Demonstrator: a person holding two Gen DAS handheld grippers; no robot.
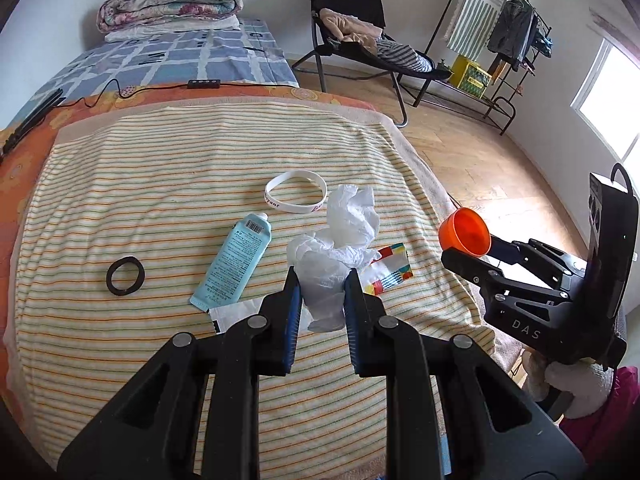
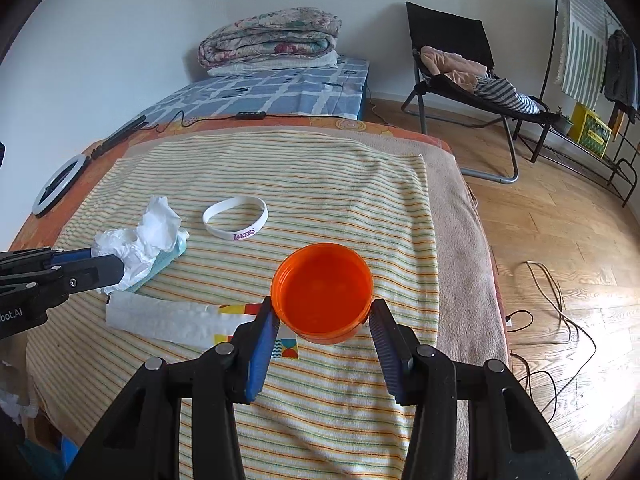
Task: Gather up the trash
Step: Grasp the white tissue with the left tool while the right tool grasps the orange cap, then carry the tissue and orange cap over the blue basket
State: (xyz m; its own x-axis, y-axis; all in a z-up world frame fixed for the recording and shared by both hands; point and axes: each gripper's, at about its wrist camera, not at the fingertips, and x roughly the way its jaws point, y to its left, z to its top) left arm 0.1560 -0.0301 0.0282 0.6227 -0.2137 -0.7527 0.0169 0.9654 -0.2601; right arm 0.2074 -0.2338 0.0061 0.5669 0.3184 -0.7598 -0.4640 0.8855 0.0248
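Observation:
A crumpled white tissue [image 1: 340, 248] lies on the striped towel [image 1: 160, 184]. My left gripper [image 1: 320, 286] is shut on its near end; it also shows in the right wrist view [image 2: 100, 270] with the tissue [image 2: 136, 236]. My right gripper [image 2: 322, 320] is shut on an empty orange cup [image 2: 322, 292], held upright above the towel; in the left wrist view the cup [image 1: 466, 236] hangs at the table's right edge. A colourful wrapper [image 1: 390, 272] lies under the tissue, and shows in the right wrist view [image 2: 172, 320].
A blue tube [image 1: 236, 258], a white Lakers wristband [image 1: 296, 196] and a black hair tie [image 1: 125, 275] lie on the towel. A ring light [image 2: 60, 190] sits at the far left. Cables [image 2: 552, 300] trail on the wooden floor to the right.

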